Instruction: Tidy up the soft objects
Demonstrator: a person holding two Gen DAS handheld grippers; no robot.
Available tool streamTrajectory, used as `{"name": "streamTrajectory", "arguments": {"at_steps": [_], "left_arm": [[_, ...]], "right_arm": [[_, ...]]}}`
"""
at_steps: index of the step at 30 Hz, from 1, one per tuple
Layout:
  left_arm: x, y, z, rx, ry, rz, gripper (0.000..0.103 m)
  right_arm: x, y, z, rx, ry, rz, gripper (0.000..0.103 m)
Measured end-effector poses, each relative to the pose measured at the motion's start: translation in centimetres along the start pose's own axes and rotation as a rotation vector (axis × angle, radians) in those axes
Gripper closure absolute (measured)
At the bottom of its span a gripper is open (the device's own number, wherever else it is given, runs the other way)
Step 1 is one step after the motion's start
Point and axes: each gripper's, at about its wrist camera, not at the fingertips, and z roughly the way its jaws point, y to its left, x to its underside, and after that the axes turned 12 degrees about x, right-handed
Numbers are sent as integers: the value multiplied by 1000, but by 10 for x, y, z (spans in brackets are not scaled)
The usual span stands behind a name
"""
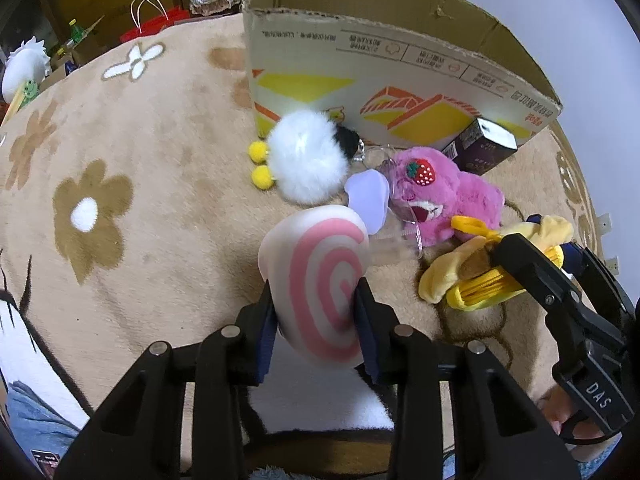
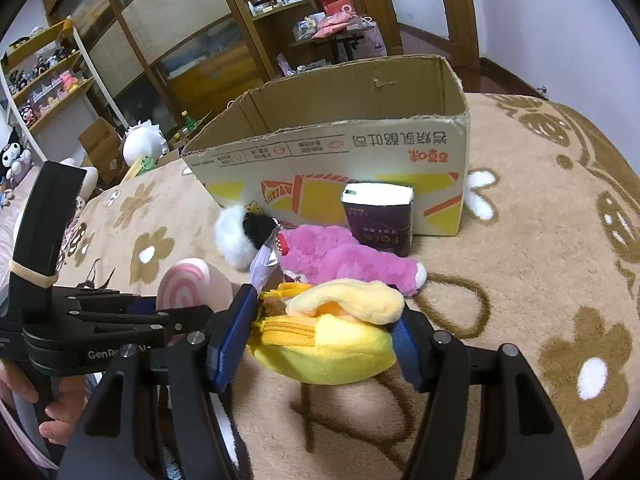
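Note:
My left gripper is shut on a white squishy toy with a pink swirl, held just above the rug; it also shows in the right wrist view. My right gripper is shut on a yellow plush pouch, which shows in the left wrist view too. A white fluffy pompom with a black patch and a pink plush with a strawberry lie in front of an open cardboard box.
A dark purple tissue pack leans against the box front. Two small yellow balls lie left of the pompom. The beige flower rug spreads all round. Shelves and a cabinet stand behind.

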Motion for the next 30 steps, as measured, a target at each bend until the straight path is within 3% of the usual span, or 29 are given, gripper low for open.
{"name": "streamTrajectory", "arguments": {"at_steps": [17, 30], "left_arm": [[-2, -6, -31, -5, -144, 36, 75], [-3, -28, -74, -11, -373, 144, 75]], "right_arm": [[-7, -15, -22, 46, -89, 36, 40], [-28, -25, -69, 66, -265, 69, 41]]}}
